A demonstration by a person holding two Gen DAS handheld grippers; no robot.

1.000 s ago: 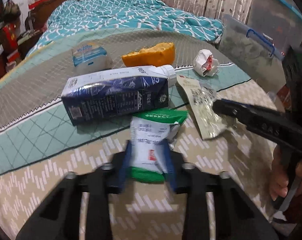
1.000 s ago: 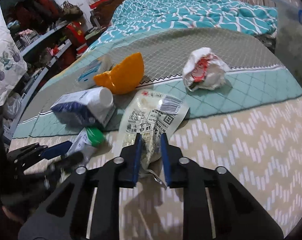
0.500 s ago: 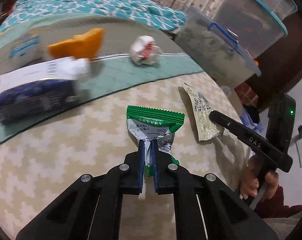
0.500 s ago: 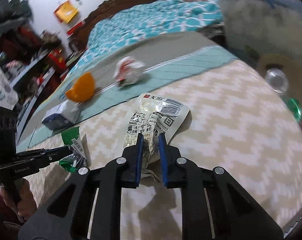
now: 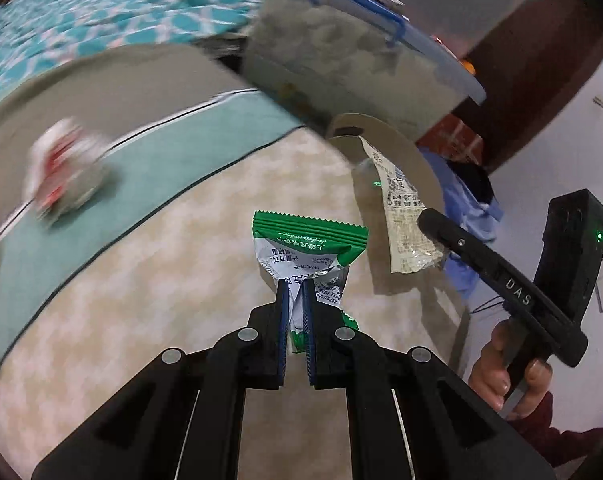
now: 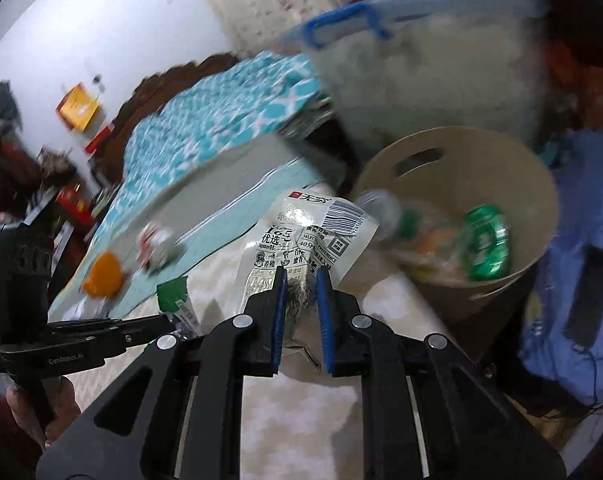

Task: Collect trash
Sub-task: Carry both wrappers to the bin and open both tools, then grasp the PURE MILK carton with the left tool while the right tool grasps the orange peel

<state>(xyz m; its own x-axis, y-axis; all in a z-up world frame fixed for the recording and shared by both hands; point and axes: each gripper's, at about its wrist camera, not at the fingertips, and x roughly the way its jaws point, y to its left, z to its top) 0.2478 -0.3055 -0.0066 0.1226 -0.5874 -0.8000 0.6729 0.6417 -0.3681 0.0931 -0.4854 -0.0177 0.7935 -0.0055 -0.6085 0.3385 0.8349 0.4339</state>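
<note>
Both grippers clamp wrappers: left gripper [image 5: 296, 289] green wrapper [image 5: 301, 248], right gripper [image 6: 301, 276] pale wrapper [image 6: 301, 232]

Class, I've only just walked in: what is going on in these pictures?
A person is clearing rubbish off a bed, with a hand-held gripper in each hand. The left hand-held gripper is shut on a green and white snack wrapper. The right hand-held gripper is shut on a pale printed packet, beside a tan bin already holding trash. A crumpled wrapper and an orange piece lie on the bedspread.
</note>
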